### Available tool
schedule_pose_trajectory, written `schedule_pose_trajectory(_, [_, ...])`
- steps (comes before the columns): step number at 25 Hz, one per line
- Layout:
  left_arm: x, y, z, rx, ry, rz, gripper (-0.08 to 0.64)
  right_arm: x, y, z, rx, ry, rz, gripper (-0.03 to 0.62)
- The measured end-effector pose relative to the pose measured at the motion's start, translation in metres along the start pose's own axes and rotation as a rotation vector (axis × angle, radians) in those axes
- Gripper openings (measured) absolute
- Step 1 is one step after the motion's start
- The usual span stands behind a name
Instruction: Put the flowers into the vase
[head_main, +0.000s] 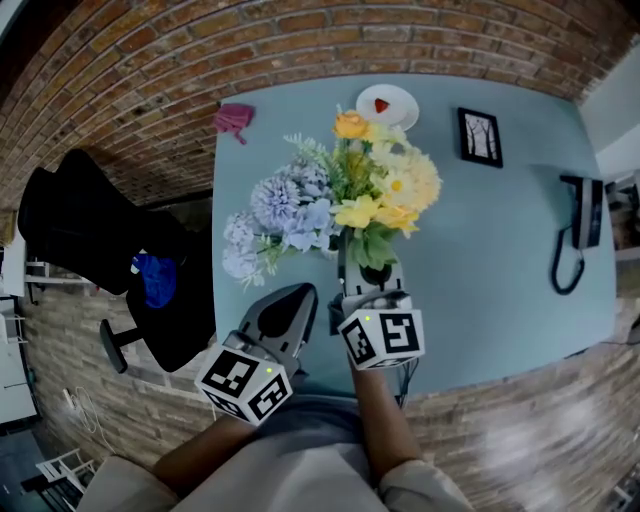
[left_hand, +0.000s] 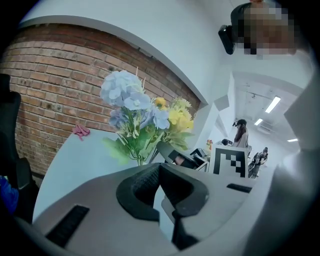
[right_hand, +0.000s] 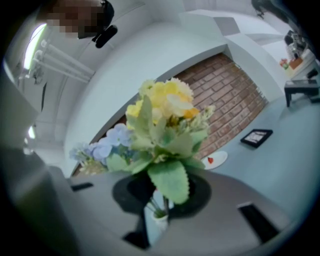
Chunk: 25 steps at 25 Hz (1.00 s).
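Grasping the yellow flowers by their stems, fingers of the right gripper hold them upright near the desk's front edge, stem ends in a small white vase. Fingers of the left gripper are clenched, empty. Blue flowers sit leftward.

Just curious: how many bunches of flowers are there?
2: a yellow bunch in the right gripper, a blue bunch left of it in the head view. None looks hidden.

I read the table from its middle. The plate lies at twelve o'clock, the picture frame at one, the telephone at three and the cloth at eleven. The right bunch stands mid-table, gripped by my right gripper at six. It touches the left bunch at nine. The chair is farther out at nine, off the table.
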<state>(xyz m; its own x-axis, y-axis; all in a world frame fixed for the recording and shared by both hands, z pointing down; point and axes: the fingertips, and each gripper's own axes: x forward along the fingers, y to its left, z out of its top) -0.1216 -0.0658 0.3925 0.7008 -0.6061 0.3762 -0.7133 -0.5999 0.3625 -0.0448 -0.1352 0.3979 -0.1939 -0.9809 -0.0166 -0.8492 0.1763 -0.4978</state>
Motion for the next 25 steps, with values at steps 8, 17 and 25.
schedule_pose_trajectory(8, [0.002,0.002,0.002,-0.009,0.000,0.010,0.012,-0.001,0.004,-0.015,-0.053,0.068,0.024,0.066])
schedule_pose_trajectory(17, [0.004,0.002,0.000,-0.006,0.000,0.016,0.012,-0.006,0.007,-0.031,-0.071,0.125,0.053,0.141])
schedule_pose_trajectory(25, [0.004,0.003,-0.003,-0.008,-0.002,0.017,0.012,-0.016,0.008,-0.038,-0.079,0.168,0.066,0.176])
